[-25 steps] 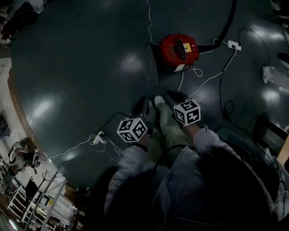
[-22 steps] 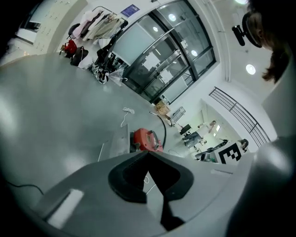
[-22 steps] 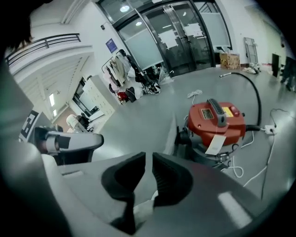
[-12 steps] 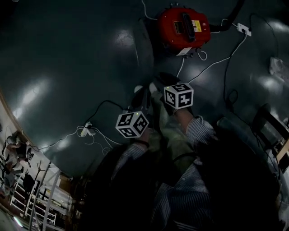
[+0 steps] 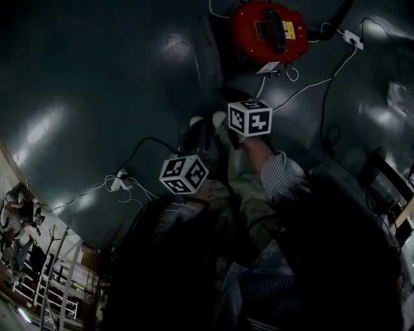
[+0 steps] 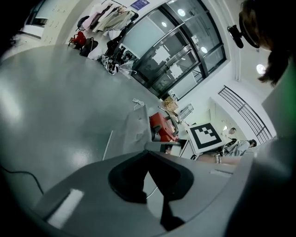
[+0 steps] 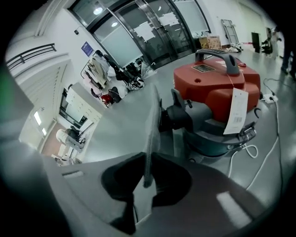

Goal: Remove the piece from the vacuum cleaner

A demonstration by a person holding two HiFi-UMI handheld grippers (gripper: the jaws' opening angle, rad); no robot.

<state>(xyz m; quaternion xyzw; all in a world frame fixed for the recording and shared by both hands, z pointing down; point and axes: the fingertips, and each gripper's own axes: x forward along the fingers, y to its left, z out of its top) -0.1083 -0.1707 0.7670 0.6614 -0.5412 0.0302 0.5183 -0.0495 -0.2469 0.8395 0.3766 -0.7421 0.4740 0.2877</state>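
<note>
Jaws of the right gripper (image 7: 147, 163) are closing on the near end of a thin grey piece (image 7: 151, 132). That end stands edge-on between the two dark pads, which lie against its two faces. From there the piece runs up and away to a dark grey port (image 7: 178, 115) on the side of the red vacuum cleaner (image 7: 217, 92), and it is joined to that port.

On the left gripper (image 6: 148, 163), the jaws meet at their tips. Only floor and a bit of white cable show in the gap behind them, so they grip nothing.

From the head view, the vacuum cleaner stands on the dark glossy floor (image 5: 97, 97), well apart from the floor's curved edge at the lower left. The grey piece reaches from the cleaner's left side toward the person. A grey handle (image 7: 217, 58) crosses the cleaner's top, and a white tag (image 7: 236, 111) hangs down its front. A black hose (image 5: 336, 18) leaves it on the right. White cables (image 7: 263, 157) trail over the floor to a power strip (image 5: 352, 40) beside the cleaner. Another strip (image 5: 119, 181) lies nearer the curved edge.

Both arms wear striped sleeves (image 5: 281, 174). The right gripper's marker cube (image 5: 250, 117) sits closer to the cleaner than the left gripper's cube (image 5: 184, 174).
</note>
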